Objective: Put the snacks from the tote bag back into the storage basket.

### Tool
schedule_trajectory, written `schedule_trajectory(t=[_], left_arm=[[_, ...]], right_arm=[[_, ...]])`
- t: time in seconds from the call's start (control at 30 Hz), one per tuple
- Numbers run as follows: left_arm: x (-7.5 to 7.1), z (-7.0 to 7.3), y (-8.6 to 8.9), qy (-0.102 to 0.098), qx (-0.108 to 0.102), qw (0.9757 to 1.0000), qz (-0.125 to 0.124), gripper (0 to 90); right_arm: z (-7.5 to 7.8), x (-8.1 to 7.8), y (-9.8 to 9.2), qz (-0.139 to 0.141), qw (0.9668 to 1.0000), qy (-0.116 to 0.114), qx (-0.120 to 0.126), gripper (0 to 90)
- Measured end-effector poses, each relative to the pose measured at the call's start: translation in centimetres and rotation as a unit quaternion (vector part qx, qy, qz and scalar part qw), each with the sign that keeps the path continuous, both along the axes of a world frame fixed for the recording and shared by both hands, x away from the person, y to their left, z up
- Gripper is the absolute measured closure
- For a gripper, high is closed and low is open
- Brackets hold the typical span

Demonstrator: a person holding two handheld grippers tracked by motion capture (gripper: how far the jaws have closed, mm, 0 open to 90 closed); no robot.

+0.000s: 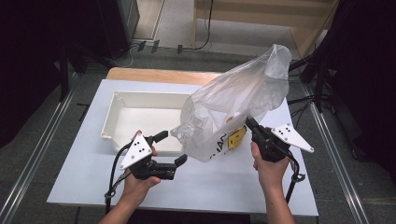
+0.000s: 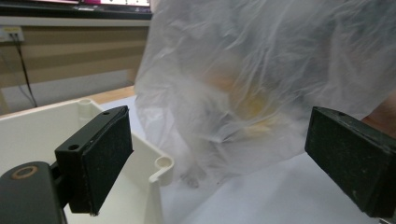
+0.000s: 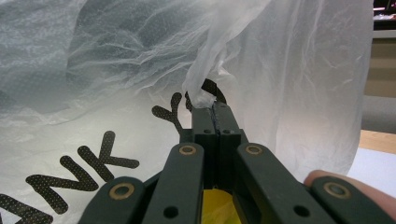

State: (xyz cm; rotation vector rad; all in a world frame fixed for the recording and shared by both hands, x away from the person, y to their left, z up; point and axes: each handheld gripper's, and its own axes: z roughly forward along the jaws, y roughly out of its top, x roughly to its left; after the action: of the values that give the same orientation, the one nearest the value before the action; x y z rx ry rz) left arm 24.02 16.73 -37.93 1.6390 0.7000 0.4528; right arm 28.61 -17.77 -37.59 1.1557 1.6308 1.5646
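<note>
A clear plastic bag (image 1: 236, 100) with black lettering and a yellow mark hangs lifted above the white table, with something yellowish showing through it (image 2: 243, 100). My right gripper (image 1: 248, 122) is shut on a bunched fold of the plastic bag (image 3: 205, 88), jaws pressed together. My left gripper (image 1: 170, 148) stands open at the bag's lower left, just in front of the white tray, with nothing between its pads (image 2: 109, 161). In the left gripper view the bag hangs ahead, between and beyond the two jaws.
A white rectangular tray (image 1: 109, 119) lies on the white table (image 1: 84, 177) at the left, its near corner (image 2: 161, 163) beside my left jaw. A wooden board (image 1: 159, 74) lies behind the tray. Cables run over the floor behind the table.
</note>
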Motion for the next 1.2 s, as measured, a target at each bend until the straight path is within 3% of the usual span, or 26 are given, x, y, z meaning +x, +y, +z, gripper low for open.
schedule_trajectory(t=[0.17, 0.23, 0.43, 0.53, 0.67, 0.93, 1.1, 1.2], left_arm=[[-0.1, 0.5, -1.0, -0.009, -0.001, 0.9999, -0.011, 7.7], [-0.1, 0.7, -1.2, -0.012, 0.001, 0.9999, -0.007, 13.6], [0.1, 1.2, -2.1, -0.017, 0.009, 0.9998, -0.011, 17.7], [0.2, 1.4, -2.2, -0.017, -0.002, 0.9997, -0.017, 28.6], [0.4, 1.7, -2.3, -0.019, -0.014, 0.9994, -0.027, 53.0], [0.7, 1.7, -3.2, -0.007, 0.000, 0.9991, -0.043, 87.7], [1.0, 1.5, -3.6, 0.004, 0.003, 0.9987, -0.052, 90.0], [1.4, 1.1, -3.8, 0.021, 0.006, 0.9983, -0.055, 90.0]], right_arm=[[-0.1, 0.0, 0.0, -0.002, 1.0000, 0.003, 0.001, 90.0], [-0.2, 0.0, 0.0, -0.003, 1.0000, 0.004, 0.001, 90.0], [-0.3, 0.0, 0.0, 0.001, 1.0000, 0.005, -0.001, 90.0], [-0.3, 0.0, 0.1, 0.003, 1.0000, 0.005, 0.000, 90.0], [-0.4, 0.0, 0.0, 0.004, 1.0000, 0.006, 0.000, 90.0], [-0.4, -0.1, -0.1, 0.004, 1.0000, 0.005, 0.001, 90.0], [-0.3, -0.1, -0.2, 0.003, 1.0000, 0.001, 0.002, 90.0], [-0.2, -0.3, -0.5, -0.005, 1.0000, 0.001, 0.007, 88.8]])
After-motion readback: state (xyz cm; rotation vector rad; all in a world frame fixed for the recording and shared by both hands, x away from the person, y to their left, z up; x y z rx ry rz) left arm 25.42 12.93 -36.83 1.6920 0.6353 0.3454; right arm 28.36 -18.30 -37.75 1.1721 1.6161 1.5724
